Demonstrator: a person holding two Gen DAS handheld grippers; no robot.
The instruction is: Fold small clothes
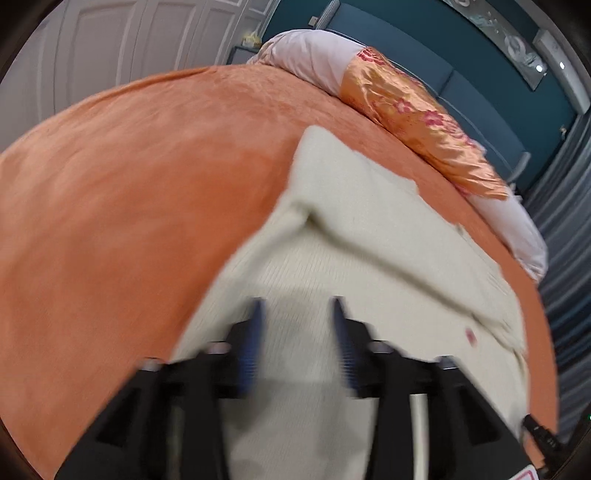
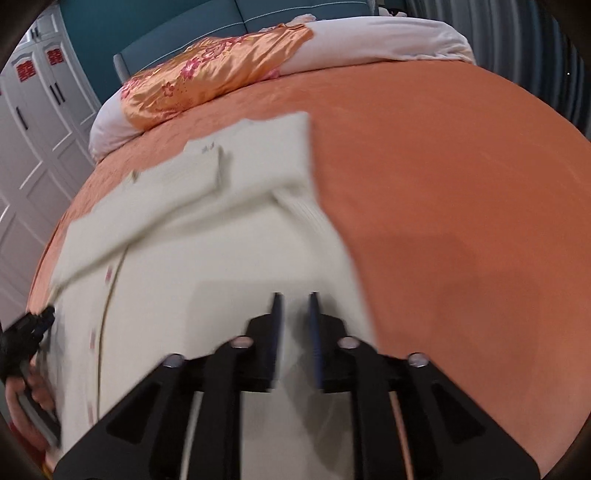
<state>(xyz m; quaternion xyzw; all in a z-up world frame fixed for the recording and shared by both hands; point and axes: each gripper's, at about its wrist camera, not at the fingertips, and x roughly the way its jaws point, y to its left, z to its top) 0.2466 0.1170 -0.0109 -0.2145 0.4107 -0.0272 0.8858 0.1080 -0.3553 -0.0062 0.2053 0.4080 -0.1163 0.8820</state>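
Note:
A cream knitted garment (image 1: 369, 229) with small pink marks lies partly folded on the orange bedspread (image 1: 129, 206). A folded-over layer crosses its far part. My left gripper (image 1: 298, 306) hovers over the garment's near part. Its blue-padded fingers (image 1: 256, 332) stand apart and open, with only cloth showing below the gap. In the right wrist view the same garment (image 2: 221, 251) fills the left half of the bed. My right gripper (image 2: 295, 295) is over its near right part, its jaws a narrow gap apart, gripping nothing. The left gripper (image 2: 37, 325) and a hand (image 2: 22, 398) show at that view's left edge.
An orange satin quilt with pink flowers (image 2: 214, 74) and white bedding (image 2: 388, 40) lie along the head of the bed. A teal headboard (image 2: 184, 26) stands behind. White wardrobe doors (image 2: 33, 147) are to the left and a grey curtain (image 1: 565, 229) hangs beside the bed.

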